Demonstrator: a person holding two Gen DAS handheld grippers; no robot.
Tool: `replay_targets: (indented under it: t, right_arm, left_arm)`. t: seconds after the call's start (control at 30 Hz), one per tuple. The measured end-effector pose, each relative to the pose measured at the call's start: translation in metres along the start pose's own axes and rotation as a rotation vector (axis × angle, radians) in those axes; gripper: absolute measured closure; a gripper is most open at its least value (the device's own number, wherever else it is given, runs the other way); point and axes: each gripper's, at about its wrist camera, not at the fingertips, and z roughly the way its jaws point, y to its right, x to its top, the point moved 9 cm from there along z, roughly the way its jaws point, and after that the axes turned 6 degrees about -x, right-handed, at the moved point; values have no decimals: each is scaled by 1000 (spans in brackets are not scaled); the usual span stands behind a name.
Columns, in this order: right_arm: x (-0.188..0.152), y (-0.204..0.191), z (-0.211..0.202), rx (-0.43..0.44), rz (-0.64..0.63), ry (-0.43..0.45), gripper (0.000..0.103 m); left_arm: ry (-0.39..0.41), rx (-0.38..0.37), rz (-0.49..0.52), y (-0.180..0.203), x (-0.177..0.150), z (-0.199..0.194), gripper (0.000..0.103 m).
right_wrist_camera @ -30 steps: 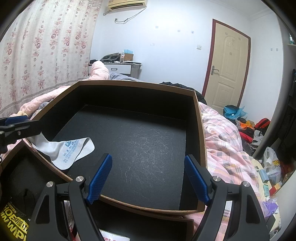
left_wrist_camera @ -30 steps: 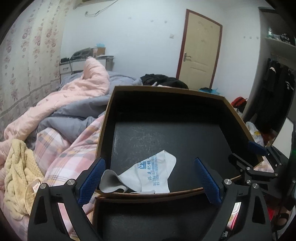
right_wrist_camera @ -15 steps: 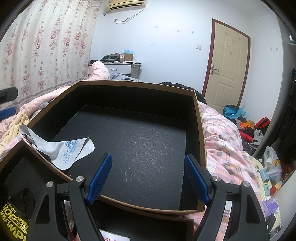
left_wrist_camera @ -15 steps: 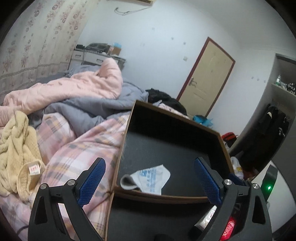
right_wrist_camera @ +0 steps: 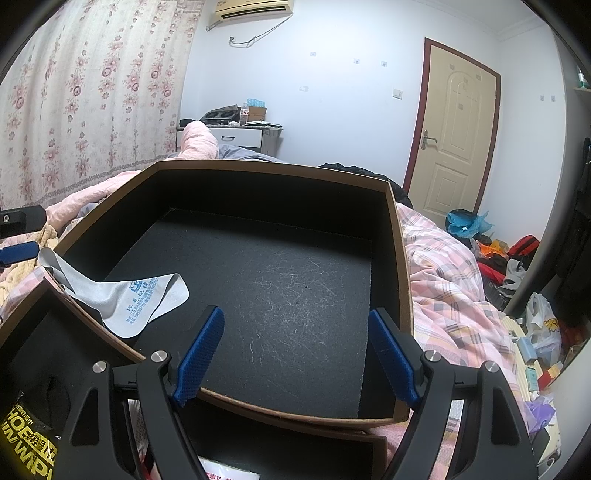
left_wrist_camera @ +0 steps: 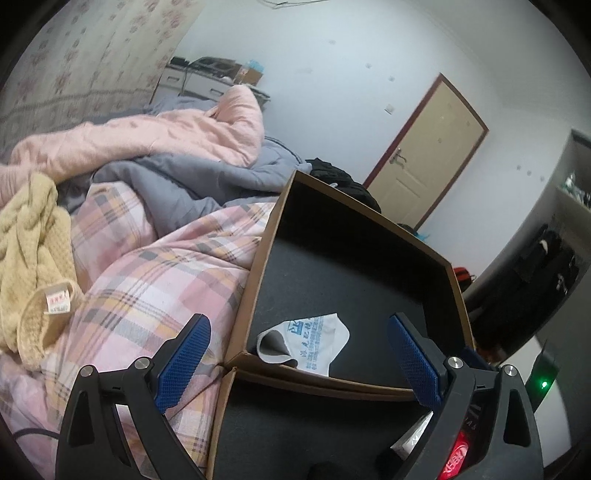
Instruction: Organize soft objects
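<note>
Both tools wide, empty. Grey cloth (left_wrist_camera: 310, 341) lies in box (left_wrist_camera: 258, 266) between left tool (left_wrist_camera: 299, 363) tips; left-centre of frame, beyond right tool (right_wrist_camera: 295, 354). Yellow towel (left_wrist_camera: 29, 251), probably knit, far left.

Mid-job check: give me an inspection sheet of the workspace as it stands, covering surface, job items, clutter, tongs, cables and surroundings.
Surface: bed with pink plaid quilt, rumpled.
Job's things: black-lined box on the bed; grey printed cloth inside it, one corner draped over the near-left wall; yellow knit towel on the quilt left of the box.
Clutter: pink blanket and grey blanket heaped behind; bags and packets on the floor.
Tongs: left tongs open, empty, above the box's near-left corner; right tongs open, empty, over the box's near edge.
Cables: dark cable at lower left.
Surroundings: closed door, floral curtain, air conditioner.
</note>
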Motion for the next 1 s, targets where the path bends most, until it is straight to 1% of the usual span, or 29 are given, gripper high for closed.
replay_targets:
  t: [0.13,0.4,0.7,1.0]
  right_arm:
    - [0,0,0,0,0,0,25]
    - [0,0,0,0,0,0,25]
    - [0,0,0,0,0,0,25]
    - [0,0,0,0,0,0,25]
  left_arm:
    - [2,6,1,0,0,1,8]
    - [15,37,64,7,-1,1,8]
    - [13,35,47,5,-2,2,8]
    - [10,38,55,4,-2,3,8]
